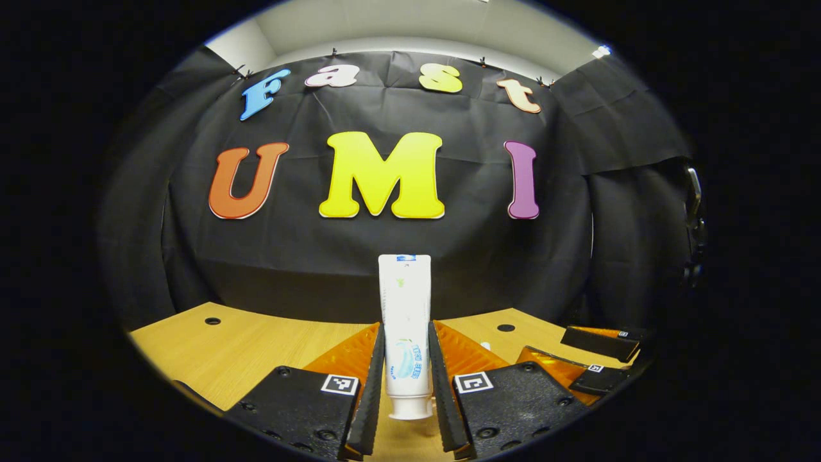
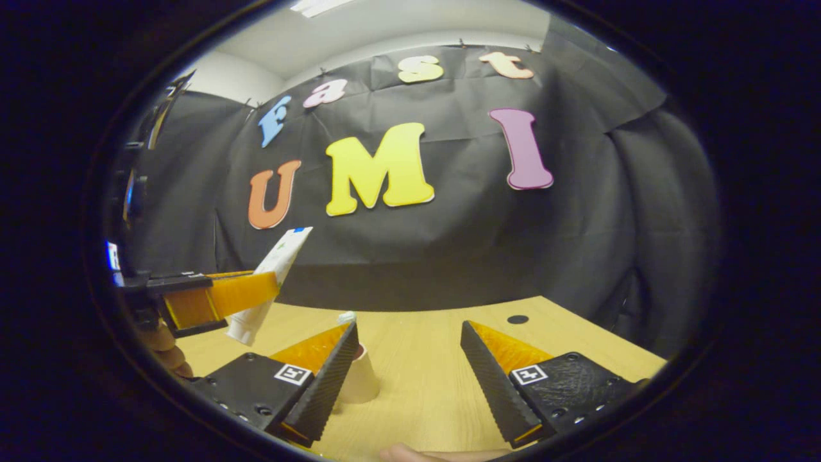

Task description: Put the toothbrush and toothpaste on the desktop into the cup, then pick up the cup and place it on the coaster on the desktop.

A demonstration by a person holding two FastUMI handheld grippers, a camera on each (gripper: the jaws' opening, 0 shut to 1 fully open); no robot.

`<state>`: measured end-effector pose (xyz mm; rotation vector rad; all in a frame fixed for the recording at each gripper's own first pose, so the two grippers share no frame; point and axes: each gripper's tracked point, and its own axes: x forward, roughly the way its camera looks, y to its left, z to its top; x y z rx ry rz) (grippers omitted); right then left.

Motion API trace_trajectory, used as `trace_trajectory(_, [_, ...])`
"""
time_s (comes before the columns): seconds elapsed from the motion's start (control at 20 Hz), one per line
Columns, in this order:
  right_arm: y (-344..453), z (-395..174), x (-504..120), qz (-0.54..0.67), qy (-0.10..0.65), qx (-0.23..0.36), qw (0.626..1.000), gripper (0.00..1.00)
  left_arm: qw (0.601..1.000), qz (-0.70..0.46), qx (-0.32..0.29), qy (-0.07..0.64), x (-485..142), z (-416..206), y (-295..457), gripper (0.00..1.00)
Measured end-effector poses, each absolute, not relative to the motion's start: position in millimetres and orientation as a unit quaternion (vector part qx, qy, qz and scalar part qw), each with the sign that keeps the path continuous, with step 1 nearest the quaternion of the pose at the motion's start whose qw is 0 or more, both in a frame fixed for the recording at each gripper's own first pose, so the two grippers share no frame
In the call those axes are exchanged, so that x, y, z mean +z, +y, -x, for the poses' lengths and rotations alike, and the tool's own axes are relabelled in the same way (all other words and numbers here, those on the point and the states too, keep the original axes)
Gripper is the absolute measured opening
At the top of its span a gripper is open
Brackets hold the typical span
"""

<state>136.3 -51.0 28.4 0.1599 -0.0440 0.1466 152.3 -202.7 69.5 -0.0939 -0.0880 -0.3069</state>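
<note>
The white toothpaste tube stands upright, cap down, above the wooden desktop, and my left gripper is shut on its lower half. The right gripper view has the same tube tilted at the left, in the left gripper. A pale cup stands on the desktop, partly hidden behind my right gripper's left finger. A toothbrush head pokes out of its top. My right gripper is open, just right of the cup, with nothing between its fingers.
The black cloth wall closes off the back of the desk. Small dark holes mark the desktop near its far edge. A hand holds the left gripper. The right gripper sits low at the right of the left gripper view.
</note>
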Motion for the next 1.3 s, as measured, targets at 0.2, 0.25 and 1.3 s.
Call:
trace_trajectory(0.2, [-59,-139,28,-0.142,-0.008,0.088,0.986,0.96,0.981,0.056,-0.183,-0.041,69,-172,-230,0.40])
trace_trajectory(0.25, [-62,-141,27,-0.147,-0.006,0.087,0.985,0.96,0.979,0.063,-0.193,-0.034,64,-175,-237,0.40])
trace_trajectory(1.3, [-46,-142,15,-0.078,0.006,0.080,0.994,0.96,0.979,0.074,-0.188,0.009,26,-195,-243,0.44])
